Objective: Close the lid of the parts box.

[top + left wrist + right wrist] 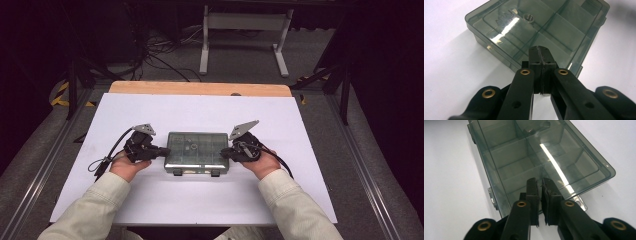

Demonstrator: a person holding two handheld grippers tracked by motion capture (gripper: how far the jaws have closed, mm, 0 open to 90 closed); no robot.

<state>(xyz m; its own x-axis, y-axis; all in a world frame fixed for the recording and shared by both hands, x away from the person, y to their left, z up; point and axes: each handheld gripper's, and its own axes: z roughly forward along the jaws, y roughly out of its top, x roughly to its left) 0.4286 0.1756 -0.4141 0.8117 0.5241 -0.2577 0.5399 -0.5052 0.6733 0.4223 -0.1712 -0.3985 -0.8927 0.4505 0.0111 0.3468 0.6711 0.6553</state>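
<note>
A smoky clear compartment box (196, 151) lies closed at the middle of a white table (150, 200); a small metal nut (529, 18) sits inside. The left gripper (161, 150) meets its left end, jaws pressed together; the right gripper (225, 152) meets its right end, jaws a sliver apart, holding nothing.
</note>
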